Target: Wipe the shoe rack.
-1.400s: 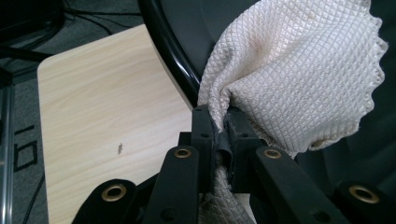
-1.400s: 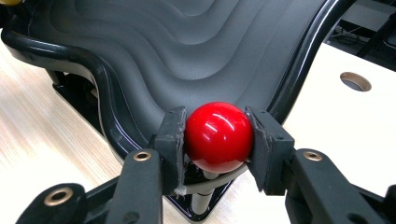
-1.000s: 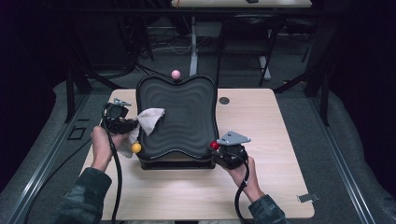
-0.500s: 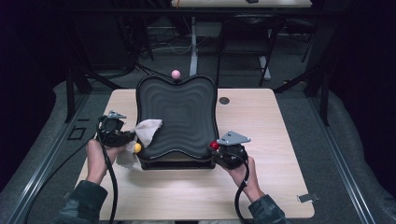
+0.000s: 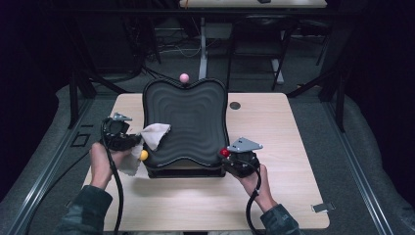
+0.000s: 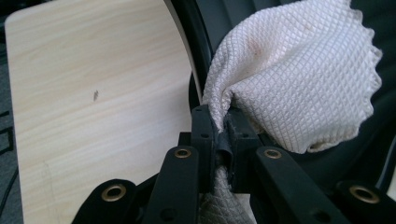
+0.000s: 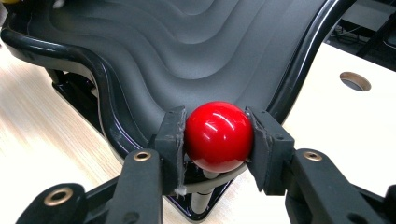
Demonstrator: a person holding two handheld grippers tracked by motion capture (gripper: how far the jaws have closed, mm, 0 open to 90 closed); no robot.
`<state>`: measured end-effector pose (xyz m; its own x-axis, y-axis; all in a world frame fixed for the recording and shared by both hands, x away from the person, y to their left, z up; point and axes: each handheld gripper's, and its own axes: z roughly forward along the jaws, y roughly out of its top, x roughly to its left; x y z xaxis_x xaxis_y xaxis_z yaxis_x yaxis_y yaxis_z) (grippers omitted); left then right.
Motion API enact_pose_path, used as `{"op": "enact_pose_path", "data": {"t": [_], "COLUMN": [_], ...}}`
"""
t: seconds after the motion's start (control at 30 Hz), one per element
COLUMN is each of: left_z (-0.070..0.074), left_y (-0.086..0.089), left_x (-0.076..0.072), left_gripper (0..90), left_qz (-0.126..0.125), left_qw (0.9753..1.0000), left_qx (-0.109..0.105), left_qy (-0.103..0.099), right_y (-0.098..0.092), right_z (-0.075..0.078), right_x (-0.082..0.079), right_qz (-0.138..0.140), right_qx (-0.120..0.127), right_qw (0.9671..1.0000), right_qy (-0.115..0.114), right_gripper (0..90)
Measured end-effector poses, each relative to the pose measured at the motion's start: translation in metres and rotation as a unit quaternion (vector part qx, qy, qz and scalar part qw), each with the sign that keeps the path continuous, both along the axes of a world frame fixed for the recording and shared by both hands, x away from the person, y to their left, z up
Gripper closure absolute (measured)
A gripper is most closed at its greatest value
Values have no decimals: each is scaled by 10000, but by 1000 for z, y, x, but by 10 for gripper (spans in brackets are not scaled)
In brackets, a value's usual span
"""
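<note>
A large black ridged tray (image 5: 186, 122) stands on a base in the middle of the wooden table (image 5: 274, 127). My left gripper (image 5: 131, 142) is shut on a white quilted cloth (image 5: 154, 134) at the tray's left rim; the cloth (image 6: 289, 84) bunches out past the jaws over the tray's edge (image 6: 187, 42). My right gripper (image 5: 226, 154) is shut on a red ball knob (image 7: 218, 136) at the tray's front right corner (image 7: 112, 107). A yellow ball knob (image 5: 144, 155) sits at the front left corner and a pink one (image 5: 184, 78) at the far rim.
A round cable hole (image 5: 235, 105) lies in the table right of the tray. A small metal clip (image 5: 320, 207) rests near the table's front right corner. Black frame posts and chairs stand beyond the far edge.
My left gripper has drawn back left and toward the person with the cloth, from over the tray to its left rim. The right gripper has stayed on the red knob.
</note>
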<state>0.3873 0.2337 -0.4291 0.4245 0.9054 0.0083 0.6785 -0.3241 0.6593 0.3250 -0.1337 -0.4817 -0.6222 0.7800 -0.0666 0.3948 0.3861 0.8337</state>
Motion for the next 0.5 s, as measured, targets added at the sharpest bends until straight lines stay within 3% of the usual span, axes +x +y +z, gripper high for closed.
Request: {"op": "enact_pose_path", "data": {"t": [0.33,0.5], "left_z": [22,30], "left_y": [-8,-14], "left_x": [47,63], "left_gripper": [837,837], "left_qz": [211,279], "left_qw": [9997,9993], "left_qx": [140,268], "left_qy": [0,-9], "right_y": [0,0], "right_z": [0,0], "right_x": [0,0], "right_qz": [0,2], "right_qx": [-4,-4], "right_qw": [10000,10000], "right_qy": [-3,4], "right_gripper": [600,600]}}
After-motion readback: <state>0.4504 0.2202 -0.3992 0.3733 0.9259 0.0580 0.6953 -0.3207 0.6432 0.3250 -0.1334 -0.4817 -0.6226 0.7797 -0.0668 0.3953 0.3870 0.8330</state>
